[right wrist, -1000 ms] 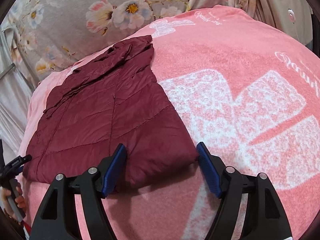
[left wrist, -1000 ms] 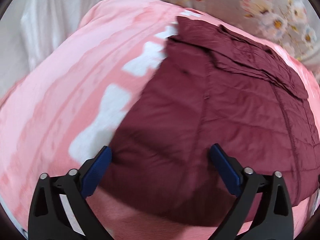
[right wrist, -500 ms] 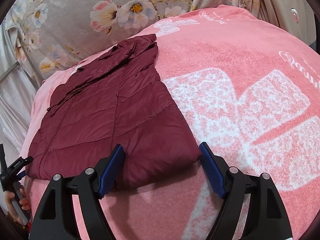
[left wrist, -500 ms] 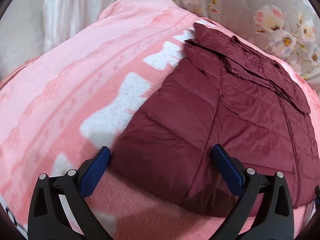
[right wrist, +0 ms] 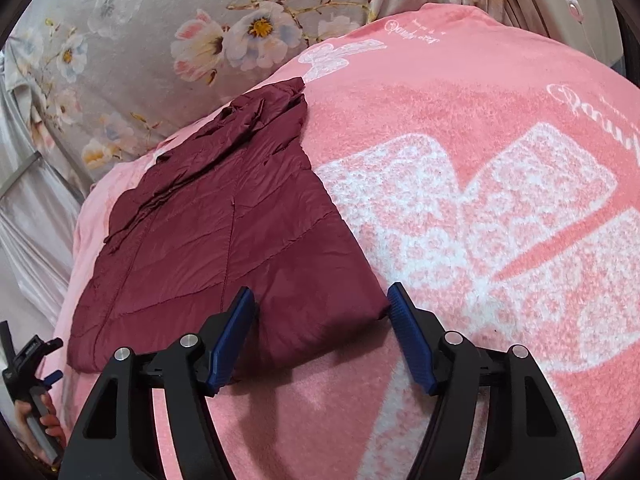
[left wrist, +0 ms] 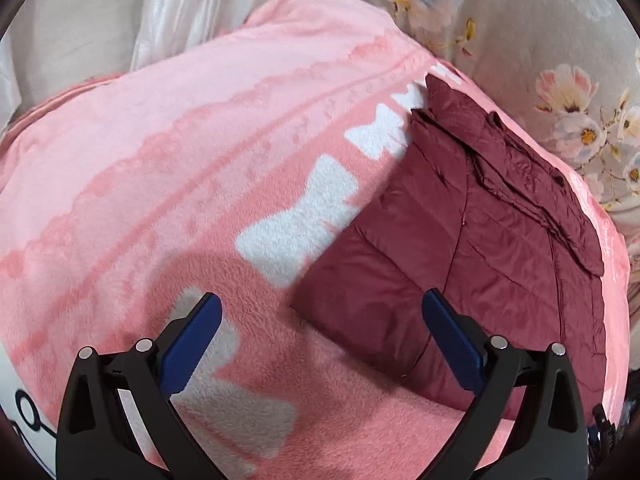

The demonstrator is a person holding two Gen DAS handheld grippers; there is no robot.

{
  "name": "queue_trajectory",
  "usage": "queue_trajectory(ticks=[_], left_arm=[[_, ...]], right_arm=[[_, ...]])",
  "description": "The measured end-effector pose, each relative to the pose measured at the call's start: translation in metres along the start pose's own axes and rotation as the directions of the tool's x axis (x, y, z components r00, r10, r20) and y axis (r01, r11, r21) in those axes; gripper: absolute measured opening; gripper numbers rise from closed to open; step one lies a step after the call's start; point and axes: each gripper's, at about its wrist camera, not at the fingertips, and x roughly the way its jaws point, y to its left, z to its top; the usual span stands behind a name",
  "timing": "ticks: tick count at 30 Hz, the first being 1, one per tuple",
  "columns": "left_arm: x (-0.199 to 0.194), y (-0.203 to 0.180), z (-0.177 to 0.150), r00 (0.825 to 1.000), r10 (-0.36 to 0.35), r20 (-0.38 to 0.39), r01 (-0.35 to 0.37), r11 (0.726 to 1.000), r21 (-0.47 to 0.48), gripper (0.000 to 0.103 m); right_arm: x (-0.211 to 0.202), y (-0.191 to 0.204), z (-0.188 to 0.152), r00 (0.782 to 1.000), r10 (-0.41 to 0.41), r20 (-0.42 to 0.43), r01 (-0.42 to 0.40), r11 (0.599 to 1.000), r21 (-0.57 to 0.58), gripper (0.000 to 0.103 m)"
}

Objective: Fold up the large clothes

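A maroon quilted jacket (left wrist: 480,248) lies folded flat on a pink blanket (left wrist: 180,160); its collar end is far from me. My left gripper (left wrist: 320,312) hovers open over the blanket, with the jacket's near left corner between its blue pads. In the right wrist view the jacket (right wrist: 224,240) fills the left middle. My right gripper (right wrist: 320,292) straddles its near right corner and its jaws are closing. The pads are not seen pressing the fabric. A hand (right wrist: 44,428) at the lower left grips the left tool's handle.
The pink blanket (right wrist: 480,220) with white bow prints covers the bed to the right of the jacket. A grey floral cloth (right wrist: 160,40) runs behind the bed. A white satin curtain (left wrist: 200,12) hangs at the far left.
The left gripper has drawn away to the left: both its fingers were over the jacket, now only the corner lies between them. The right gripper's jaws stand slightly narrower.
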Motion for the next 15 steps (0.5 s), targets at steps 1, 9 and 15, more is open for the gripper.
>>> queue_trajectory(ticks=[1, 9, 15], left_arm=[[0.003, 0.001, 0.001, 1.000, 0.002, -0.011, -0.002, 1.000, 0.000, 0.098], [0.016, -0.010, -0.003, 0.999, -0.024, -0.044, 0.025, 0.999, 0.021, 0.097], [0.018, -0.027, 0.005, 0.992, -0.087, -0.094, 0.095, 0.991, 0.091, 0.041]], right_arm=[[0.000, -0.001, 0.000, 1.000, 0.005, 0.000, -0.005, 1.000, 0.002, 0.067], [0.001, -0.004, 0.005, 0.998, 0.059, -0.009, -0.058, 0.996, 0.065, 0.067], [0.013, -0.003, 0.015, 0.996, 0.058, -0.062, -0.051, 0.993, 0.111, 0.027]])
